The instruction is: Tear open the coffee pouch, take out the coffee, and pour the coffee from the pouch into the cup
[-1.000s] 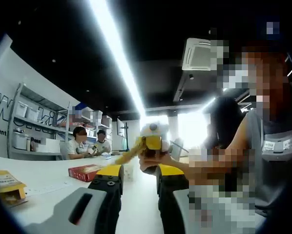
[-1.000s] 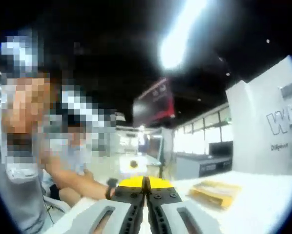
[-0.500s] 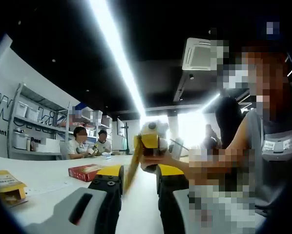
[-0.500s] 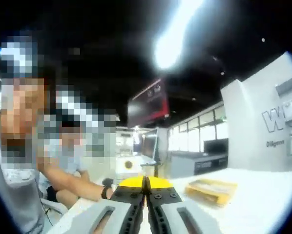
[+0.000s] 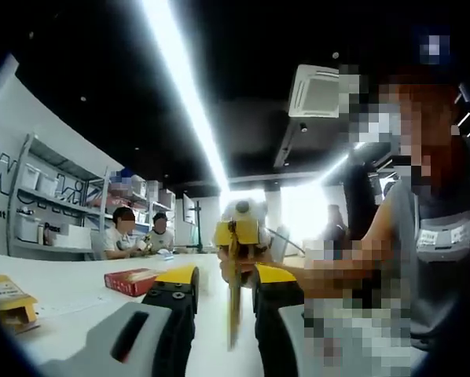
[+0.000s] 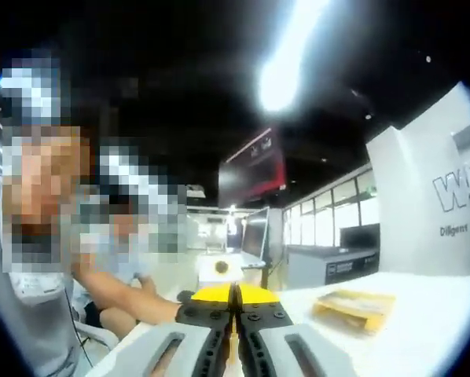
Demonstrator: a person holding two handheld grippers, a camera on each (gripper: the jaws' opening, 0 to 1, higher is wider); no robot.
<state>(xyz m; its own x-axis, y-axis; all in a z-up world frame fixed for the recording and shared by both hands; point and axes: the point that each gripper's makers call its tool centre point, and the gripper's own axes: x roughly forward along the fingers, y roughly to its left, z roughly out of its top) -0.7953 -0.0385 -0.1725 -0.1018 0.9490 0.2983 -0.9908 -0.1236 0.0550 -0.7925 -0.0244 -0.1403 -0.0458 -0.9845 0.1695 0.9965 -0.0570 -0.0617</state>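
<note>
In the left gripper view, the left gripper (image 5: pixel 223 302) rises from the bottom with its black, yellow-tipped jaws spread apart and nothing between them. Beyond the gap, the right gripper (image 5: pixel 236 236) comes in from the right, held up in the person's hand (image 5: pixel 247 263). From its yellow tips a thin, yellow coffee pouch (image 5: pixel 233 302) hangs straight down, seen nearly edge-on, its lower end dropping between the left gripper's jaws without clearly touching either; the blur there makes contact hard to judge.

The long white table (image 5: pixel 70 294) stretches away to the left. On it, a flat red box (image 5: pixel 133 280) lies just left of the left jaw, and a yellow cardboard box (image 5: pixel 5 298) sits nearer, at the far left edge. At the table's far end two seated people in white tops (image 5: pixel 139 234) face each other in front of grey metal shelving (image 5: pixel 50 208) holding white containers.

In the right gripper view, the right gripper (image 6: pixel 234 314) shows its jaws pressed together, the yellow tips meeting with only a fine seam between them; the pouch itself cannot be made out there. To its right, the same yellow cardboard box (image 6: pixel 353 306) lies on the white table (image 6: pixel 424 322). To the left, a person's bare forearm (image 6: pixel 133 302) reaches toward the jaws.
</note>
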